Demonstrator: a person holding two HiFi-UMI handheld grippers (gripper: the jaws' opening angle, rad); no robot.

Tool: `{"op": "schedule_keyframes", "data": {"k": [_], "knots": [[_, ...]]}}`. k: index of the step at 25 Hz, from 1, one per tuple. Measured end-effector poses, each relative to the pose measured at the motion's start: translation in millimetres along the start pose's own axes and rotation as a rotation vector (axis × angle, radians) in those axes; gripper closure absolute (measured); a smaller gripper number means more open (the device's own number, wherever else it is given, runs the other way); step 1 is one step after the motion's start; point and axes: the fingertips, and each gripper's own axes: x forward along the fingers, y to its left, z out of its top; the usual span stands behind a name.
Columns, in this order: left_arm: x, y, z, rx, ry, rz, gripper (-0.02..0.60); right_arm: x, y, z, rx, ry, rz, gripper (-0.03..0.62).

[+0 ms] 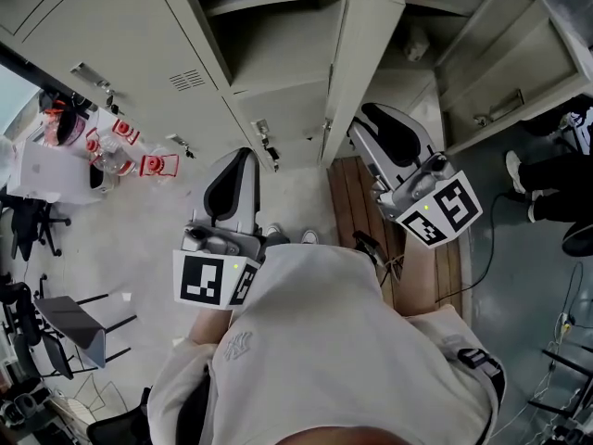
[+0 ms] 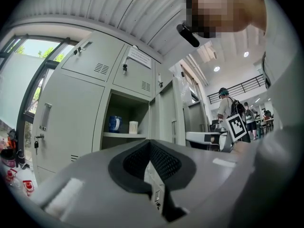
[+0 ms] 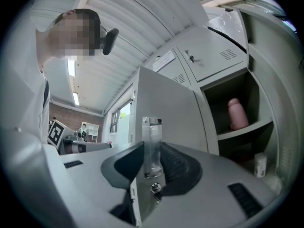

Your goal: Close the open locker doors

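Grey lockers fill the top of the head view. One open door (image 1: 363, 54) swings out in the middle, and a second open door (image 1: 508, 74) hangs at the right. My right gripper (image 1: 368, 111) is against the middle door's outer face. In the right gripper view it (image 3: 152, 146) looks shut on the door's handle (image 3: 152, 137), just above the lock (image 3: 155, 189). My left gripper (image 1: 243, 156) is shut and empty, left of that door. Its view (image 2: 150, 144) faces the open compartment holding a blue mug (image 2: 114, 123) and a white cup (image 2: 133, 127).
A pink bottle (image 3: 236, 114) and a small white bottle (image 3: 259, 164) stand in the right compartment. A wooden board (image 1: 357, 202) lies on the floor below the lockers. Plastic bags (image 1: 120, 151) and a chair (image 1: 65, 327) are at the left, a person's legs (image 1: 556, 193) at the right.
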Motion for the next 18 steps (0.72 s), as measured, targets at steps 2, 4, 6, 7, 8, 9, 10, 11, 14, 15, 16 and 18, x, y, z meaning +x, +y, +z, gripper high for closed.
{"op": "schedule_keyframes", "data": {"k": [2, 4, 6, 7, 8, 9, 10, 11, 14, 15, 16, 18], "knots": [[-0.9, 1.3, -0.3, -0.002, 0.001, 0.001, 0.58, 4.7, 2.7, -0.2, -0.006, 0.002, 0.007, 0.508], [-2.1, 3.2, -0.5, -0.004, 0.0, 0.003, 0.58, 10.8, 6.3, -1.0, -0.003, 0.002, 0.018, 0.508], [-3.1, 6.3, -1.2, -0.006, 0.001, 0.006, 0.58, 18.3, 10.0, -2.4, 0.003, 0.001, 0.033, 0.508], [-3.4, 8.1, -1.8, -0.007, 0.002, 0.008, 0.58, 22.3, 11.7, -3.3, 0.005, 0.002, 0.04, 0.508], [-3.6, 10.1, -2.4, -0.008, 0.004, 0.01, 0.58, 26.5, 13.5, -4.2, 0.007, 0.003, 0.047, 0.508], [-3.7, 12.1, -2.8, -0.009, 0.004, 0.012, 0.58, 30.8, 15.3, -5.0, 0.007, 0.004, 0.055, 0.508], [-3.7, 14.4, -2.9, -0.009, 0.003, 0.014, 0.58, 35.4, 17.2, -5.6, 0.006, 0.006, 0.062, 0.508], [-3.8, 16.9, -2.8, -0.009, 0.003, 0.016, 0.58, 40.3, 19.1, -6.1, 0.005, 0.007, 0.069, 0.508], [-4.1, 27.3, -1.4, -0.007, 0.003, 0.023, 0.58, 57.6, 26.4, -7.6, 0.013, 0.005, 0.093, 0.508], [-4.1, 31.3, -0.5, -0.005, 0.003, 0.025, 0.58, 64.1, 29.3, -8.5, 0.017, 0.004, 0.102, 0.508], [-4.1, 35.5, 0.7, -0.002, 0.003, 0.026, 0.58, 70.9, 32.4, -9.6, 0.02, 0.005, 0.11, 0.508], [-4.5, 45.0, 3.5, 0.001, 0.002, 0.028, 0.58, 84.6, 38.8, -11.8, 0.025, 0.008, 0.128, 0.508]]}}
